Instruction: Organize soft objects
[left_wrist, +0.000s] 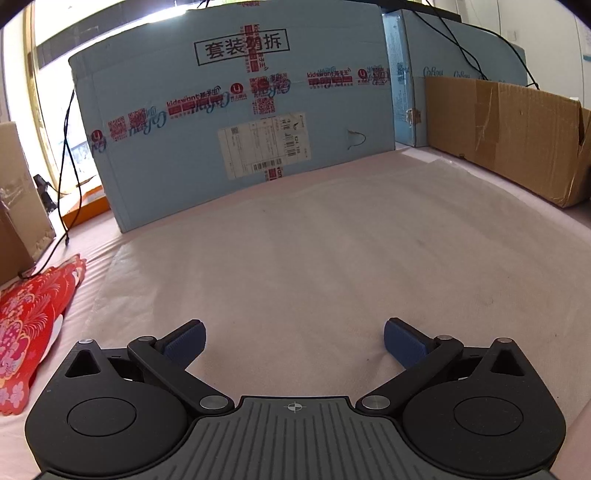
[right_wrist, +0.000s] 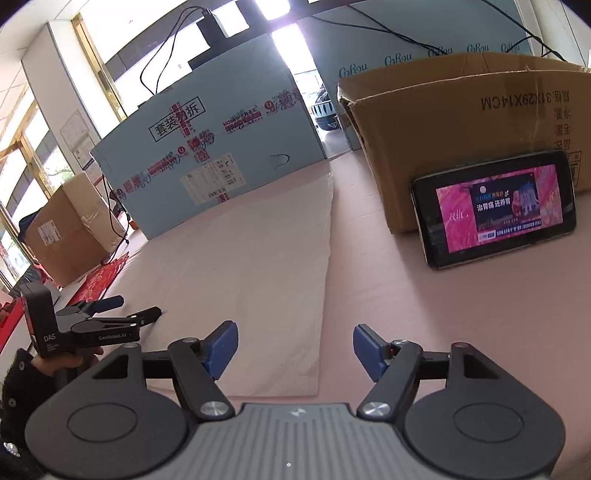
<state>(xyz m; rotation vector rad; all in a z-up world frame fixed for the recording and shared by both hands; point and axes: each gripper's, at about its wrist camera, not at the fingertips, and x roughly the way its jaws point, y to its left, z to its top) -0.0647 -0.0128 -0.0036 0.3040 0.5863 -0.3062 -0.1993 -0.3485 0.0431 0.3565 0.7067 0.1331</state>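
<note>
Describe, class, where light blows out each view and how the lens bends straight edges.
Left wrist view: window at the left is overexposed; blue box edges bow. Right wrist view: glare above the blue box; brown box rim curves; corners vignette.

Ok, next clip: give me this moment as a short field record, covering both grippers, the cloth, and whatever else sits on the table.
left gripper: open, holding nothing, over the cloth
right gripper: open, holding nothing, above the cloth's near right corner
white cloth: spread flat on the pink table cover, unfolded
blue carton: upright at the far edge of the cloth
brown cardboard box: right of the cloth
phone: leaning against the brown box, screen lit
red patterned item: flat, left of the cloth
</note>
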